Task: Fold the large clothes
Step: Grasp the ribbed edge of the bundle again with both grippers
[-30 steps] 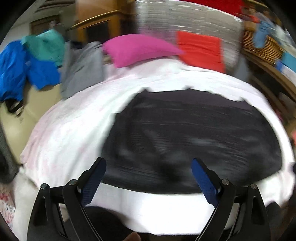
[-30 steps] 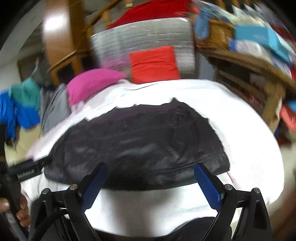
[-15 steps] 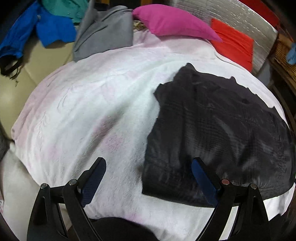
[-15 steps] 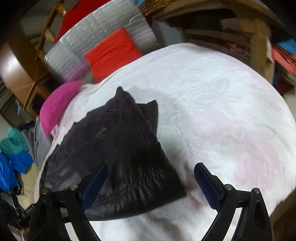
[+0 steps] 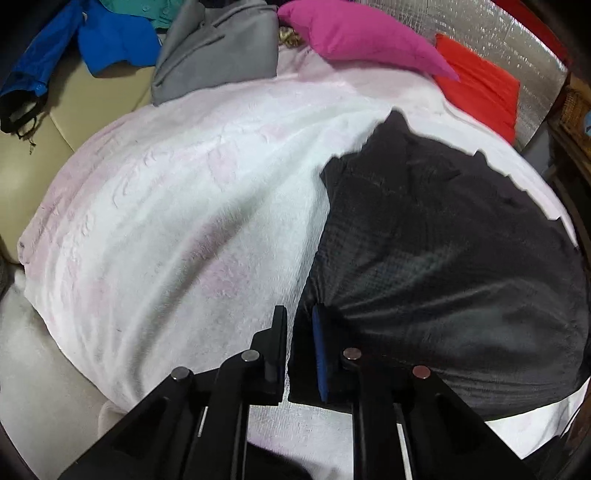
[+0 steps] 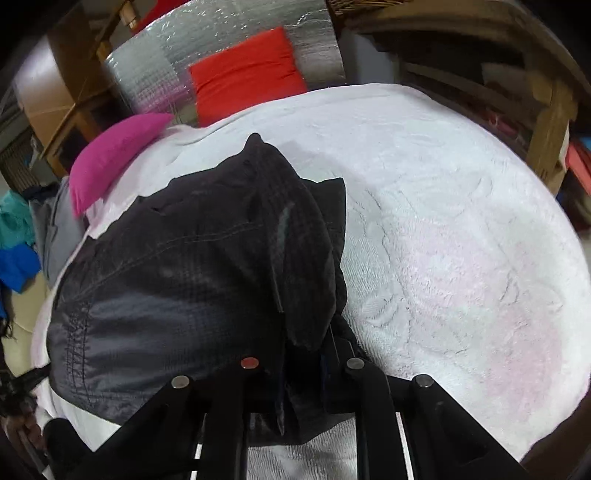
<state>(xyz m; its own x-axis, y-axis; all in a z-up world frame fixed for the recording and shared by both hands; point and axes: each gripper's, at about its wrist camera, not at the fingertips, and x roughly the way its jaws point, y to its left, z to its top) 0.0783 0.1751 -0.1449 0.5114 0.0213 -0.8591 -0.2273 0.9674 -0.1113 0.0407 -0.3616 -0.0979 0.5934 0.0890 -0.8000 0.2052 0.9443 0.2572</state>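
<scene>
Blue jacket [image 5: 92, 40]: far left, draped over a beige sofa [image 5: 66, 110], with a teal garment [image 5: 147, 9] just beyond it.
Grey garment [image 5: 218, 55]: far edge of the bed, between the blue jacket and the pink pillow [image 5: 362, 37].
White bedspread [image 5: 184, 221]: covers the bed, faint pink patches in it; bare on the left half in the left wrist view.
Left hand-held gripper [image 5: 299, 325]: jaws have just been closing and now pinch the near left corner of the black garment [image 5: 443, 258], cloth bunched between the blue pads.
Black garment: spread on the right part of the bedspread in the left wrist view, its far edge pointing toward the pillows; wrinkles radiate from the pinched corner.
Right hand-held gripper [image 6: 303, 369]: jaws have just been closing; clamped on the garment's near right corner, a fold of dark cloth hiding the fingertips.
Red cushion [image 6: 247, 74]: far side, leaning on a silver quilted panel [image 6: 147, 74].
Wooden shelving [image 6: 517, 92]: far right beside the bed, contents blurred.
</scene>
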